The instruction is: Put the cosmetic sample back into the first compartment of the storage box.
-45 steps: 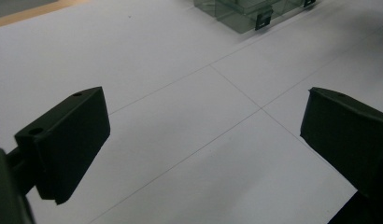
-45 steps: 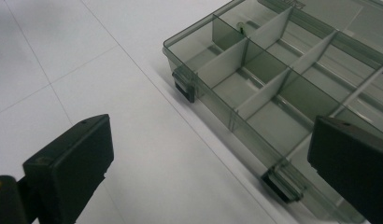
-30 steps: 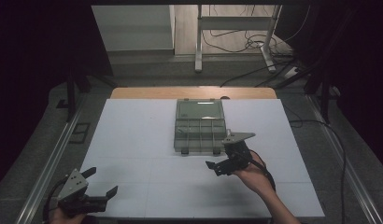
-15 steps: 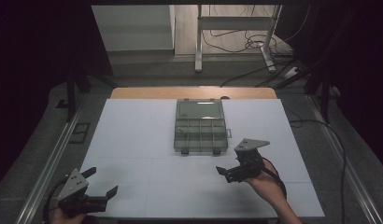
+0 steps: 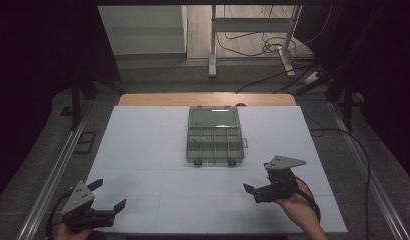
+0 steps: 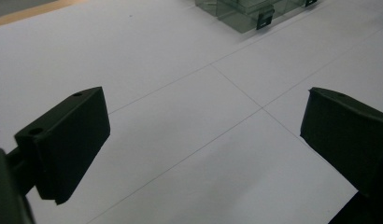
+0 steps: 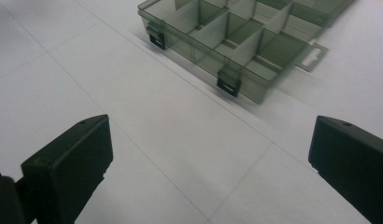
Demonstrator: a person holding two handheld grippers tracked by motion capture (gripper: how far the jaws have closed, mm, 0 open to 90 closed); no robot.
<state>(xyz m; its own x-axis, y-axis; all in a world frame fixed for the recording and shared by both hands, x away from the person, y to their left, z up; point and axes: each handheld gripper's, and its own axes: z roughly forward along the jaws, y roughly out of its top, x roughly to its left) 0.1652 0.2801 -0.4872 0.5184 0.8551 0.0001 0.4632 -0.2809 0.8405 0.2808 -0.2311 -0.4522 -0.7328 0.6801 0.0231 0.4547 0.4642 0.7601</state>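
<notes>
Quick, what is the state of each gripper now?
Left gripper: open, holding nothing.
Right gripper: open, holding nothing, near the organizer box.

One clear box with two latches on the white table; two grippers, left and right.

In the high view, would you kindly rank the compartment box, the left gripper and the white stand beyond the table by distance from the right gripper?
From the right gripper, near the table's front right:
1. Compartment box, just ahead at the table's middle.
2. Left gripper, across at the front left corner.
3. White stand, on the floor past the far edge.
</notes>
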